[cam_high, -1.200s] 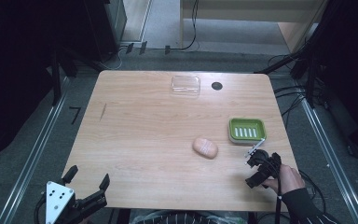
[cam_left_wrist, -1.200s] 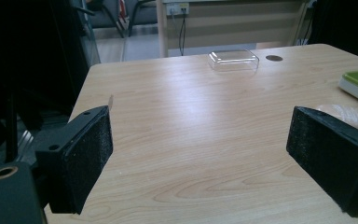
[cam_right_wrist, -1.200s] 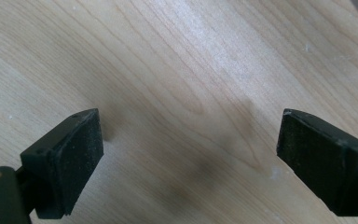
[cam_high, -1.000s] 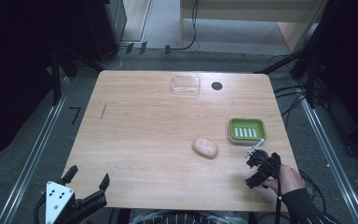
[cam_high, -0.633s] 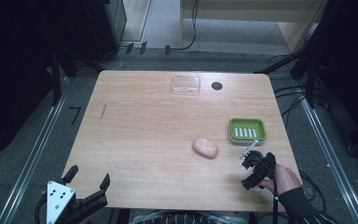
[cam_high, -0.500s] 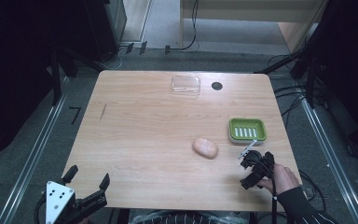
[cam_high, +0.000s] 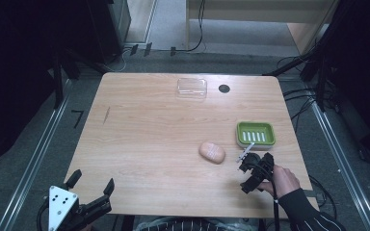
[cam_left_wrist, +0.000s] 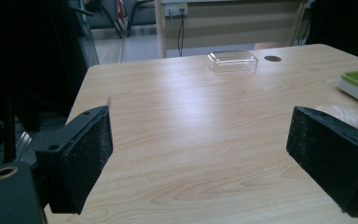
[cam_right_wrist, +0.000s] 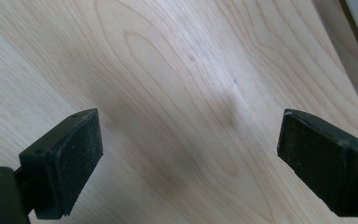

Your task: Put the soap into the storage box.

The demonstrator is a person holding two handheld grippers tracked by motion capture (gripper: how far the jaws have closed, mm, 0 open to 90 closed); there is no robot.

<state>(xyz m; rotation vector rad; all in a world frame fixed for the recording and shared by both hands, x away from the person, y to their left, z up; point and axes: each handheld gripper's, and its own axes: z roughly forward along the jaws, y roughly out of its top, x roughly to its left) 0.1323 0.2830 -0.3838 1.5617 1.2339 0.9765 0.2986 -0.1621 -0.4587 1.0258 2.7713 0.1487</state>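
Right gripper (cam_high: 256,169) hovered at table's (cam_high: 149,125) 4 o'clock, jaws apart, empty, just below green dish (cam_high: 256,134); soap (cam_high: 212,151) beside. Left gripper (cam_high: 92,191) at 7, jaws apart.

soap (cam_high: 212,152) left of dish (cam_high: 256,133), lid (cam_high: 191,87) behind

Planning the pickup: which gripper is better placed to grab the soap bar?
Right. The right gripper hangs open just beside the soap bar; the left gripper sits off the table's near left corner.
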